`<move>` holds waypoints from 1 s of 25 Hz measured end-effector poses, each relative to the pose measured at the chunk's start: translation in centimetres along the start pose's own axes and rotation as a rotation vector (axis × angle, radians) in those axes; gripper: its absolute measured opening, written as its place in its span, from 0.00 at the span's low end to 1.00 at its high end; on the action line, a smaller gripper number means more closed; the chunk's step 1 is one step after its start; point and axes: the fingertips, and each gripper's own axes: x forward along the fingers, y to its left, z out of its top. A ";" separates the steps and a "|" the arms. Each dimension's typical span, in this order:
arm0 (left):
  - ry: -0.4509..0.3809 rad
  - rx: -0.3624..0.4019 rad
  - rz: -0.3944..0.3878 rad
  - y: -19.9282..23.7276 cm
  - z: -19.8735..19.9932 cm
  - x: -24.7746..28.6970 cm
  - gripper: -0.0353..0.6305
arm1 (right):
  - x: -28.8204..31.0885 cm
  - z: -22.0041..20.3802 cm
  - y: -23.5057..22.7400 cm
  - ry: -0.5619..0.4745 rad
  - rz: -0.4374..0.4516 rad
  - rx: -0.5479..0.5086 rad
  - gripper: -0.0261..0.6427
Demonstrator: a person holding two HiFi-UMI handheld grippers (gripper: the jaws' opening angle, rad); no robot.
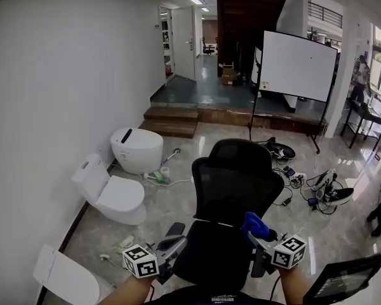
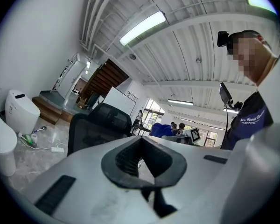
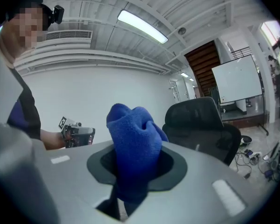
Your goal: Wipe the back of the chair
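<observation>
**Cloth gripped, held off the chair back**

The chair [image 1: 235,183] is seen standing on the floor in the middle of the room. Its seat is turned toward the person and its back rises beyond it, so the rear face of the back is turned away from the head view. The back is upright and nothing is seen resting on it.

The blue cloth [image 1: 254,223] is clamped in the right gripper [image 1: 258,231]. In the right gripper view the jaws are pressed onto the bunched cloth [image 3: 133,143], which stands up out of them in a thick fold. That gripper is held low, over the right side of the seat. The cloth is kept apart from the back, and no contact with any part of the chair [image 3: 200,125] can be made out.

The left gripper [image 1: 173,245] is held at the left side of the seat. Its jaws are seen drawn together with nothing between them, and the chair [image 2: 100,125] is seen past them, not touched.

No progress can be read from the back itself. No streak, damp patch or dust line is visible on the dark mesh, and its rear face is hidden. The scene would fit two stages equally:

- The cloth is being brought up to the back for wiping.
- The cloth has been drawn off the back once wiping was over.

It is settled only that the cloth is in hand and off the chair, and that no wiping stroke is being made at this moment.
</observation>
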 end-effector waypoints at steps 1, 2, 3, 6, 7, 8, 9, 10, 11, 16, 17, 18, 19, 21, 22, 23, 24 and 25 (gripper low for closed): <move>0.005 -0.003 -0.002 0.5 0.1 0.6 0.06 | 0.5 0.2 -0.6 0.001 -0.001 -0.001 0.20; 0.009 -0.003 -0.008 1.1 0.3 1.3 0.06 | 1.0 0.4 -1.2 0.002 -0.005 -0.003 0.20; 0.012 -0.001 -0.018 1.7 0.5 1.9 0.06 | 1.6 0.5 -1.9 0.003 -0.012 -0.006 0.20; 0.021 0.001 -0.065 4.1 1.5 3.8 0.06 | 3.8 1.2 -3.7 0.006 -0.051 -0.011 0.20; 0.024 0.002 -0.083 5.2 2.1 4.2 0.06 | 4.8 1.7 -4.2 0.006 -0.068 -0.014 0.20; 0.029 0.003 -0.098 6.6 2.8 4.5 0.06 | 6.0 2.2 -4.6 0.005 -0.086 -0.018 0.20; 0.037 0.005 -0.113 8.0 3.4 4.7 0.06 | 7.3 2.7 -5.0 0.003 -0.106 -0.024 0.20; 0.047 0.008 -0.128 9.6 4.0 4.8 0.06 | 8.6 3.1 -5.4 0.003 -0.129 -0.033 0.20; 0.058 0.008 -0.146 11.1 4.4 4.8 0.06 | 9.9 3.3 -5.8 0.004 -0.153 -0.044 0.20; 0.103 0.021 -0.213 15.8 5.6 6.2 0.06 | 13.7 4.6 -9.1 0.007 -0.255 -0.089 0.20; 0.110 0.021 -0.214 16.5 5.8 6.7 0.06 | 14.4 5.0 -9.7 0.005 -0.264 -0.101 0.20; 0.111 0.017 -0.213 17.3 6.0 7.1 0.06 | 15.2 5.4 -10.4 0.006 -0.270 -0.119 0.20; 0.107 0.010 -0.210 17.9 6.2 7.5 0.06 | 16.0 5.9 -11.0 0.009 -0.273 -0.144 0.20; 0.095 -0.008 -0.192 18.8 6.1 8.1 0.06 | 17.2 6.7 -12.5 0.020 -0.279 -0.206 0.21; 0.088 -0.016 -0.177 18.9 5.8 8.3 0.06 | 17.6 7.0 -13.4 0.026 -0.283 -0.238 0.21; 0.081 -0.024 -0.159 19.0 5.5 8.4 0.06 | 18.0 7.3 -14.3 0.029 -0.286 -0.270 0.21; 0.073 -0.034 -0.141 18.9 5.0 8.5 0.06 | 18.6 7.7 -15.2 0.031 -0.287 -0.300 0.21; 0.067 -0.044 -0.123 18.9 4.6 8.4 0.06 | 19.2 8.1 -16.1 0.032 -0.286 -0.331 0.21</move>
